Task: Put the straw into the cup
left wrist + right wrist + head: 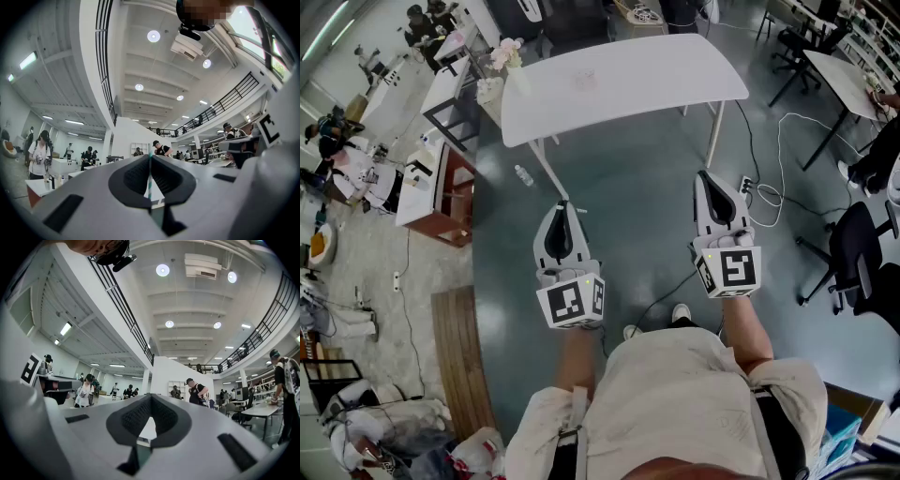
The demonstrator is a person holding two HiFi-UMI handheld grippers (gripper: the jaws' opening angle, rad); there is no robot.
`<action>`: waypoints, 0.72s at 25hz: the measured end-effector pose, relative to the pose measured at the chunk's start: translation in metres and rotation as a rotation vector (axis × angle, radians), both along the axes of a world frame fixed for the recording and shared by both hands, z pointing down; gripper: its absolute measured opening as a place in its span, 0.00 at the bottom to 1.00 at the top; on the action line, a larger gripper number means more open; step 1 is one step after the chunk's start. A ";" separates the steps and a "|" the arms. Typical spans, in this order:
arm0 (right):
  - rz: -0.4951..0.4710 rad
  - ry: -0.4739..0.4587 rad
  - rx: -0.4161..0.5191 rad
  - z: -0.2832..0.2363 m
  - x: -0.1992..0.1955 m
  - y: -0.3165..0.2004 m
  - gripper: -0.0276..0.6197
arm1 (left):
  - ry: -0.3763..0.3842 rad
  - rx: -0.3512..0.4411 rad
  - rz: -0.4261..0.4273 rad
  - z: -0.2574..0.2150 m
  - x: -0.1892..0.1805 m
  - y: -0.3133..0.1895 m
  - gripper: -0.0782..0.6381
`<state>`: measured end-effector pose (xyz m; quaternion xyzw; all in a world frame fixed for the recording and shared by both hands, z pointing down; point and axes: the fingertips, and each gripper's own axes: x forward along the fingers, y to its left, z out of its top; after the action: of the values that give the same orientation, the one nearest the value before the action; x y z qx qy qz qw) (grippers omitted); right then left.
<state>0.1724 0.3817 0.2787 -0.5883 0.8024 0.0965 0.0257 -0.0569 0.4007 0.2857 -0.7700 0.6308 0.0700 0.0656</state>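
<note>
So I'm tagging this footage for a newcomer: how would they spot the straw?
In the left gripper view, the white left gripper fills the lower half. Between its dark pads a thin straw stands upright, the only green-and-white striped thing there.

The left tool (150, 157) hides most of the straw (149, 178).

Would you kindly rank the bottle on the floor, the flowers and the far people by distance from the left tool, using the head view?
1. Bottle: on the floor, ahead-left of the left tool.
2. Flowers: beside the white table, at its left corner.
3. People: far back, top left.
</note>
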 end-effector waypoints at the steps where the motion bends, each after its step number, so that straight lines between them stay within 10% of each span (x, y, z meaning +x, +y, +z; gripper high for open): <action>1: 0.000 0.001 -0.001 0.000 -0.004 0.001 0.05 | 0.001 0.000 0.001 0.001 -0.003 0.002 0.13; 18: 0.022 -0.013 -0.015 0.012 -0.051 0.034 0.05 | 0.011 -0.020 0.019 0.021 -0.048 0.031 0.13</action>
<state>0.1214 0.4153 0.2904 -0.5980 0.7964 0.0869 0.0253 -0.1052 0.4314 0.3066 -0.7762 0.6244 0.0686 0.0536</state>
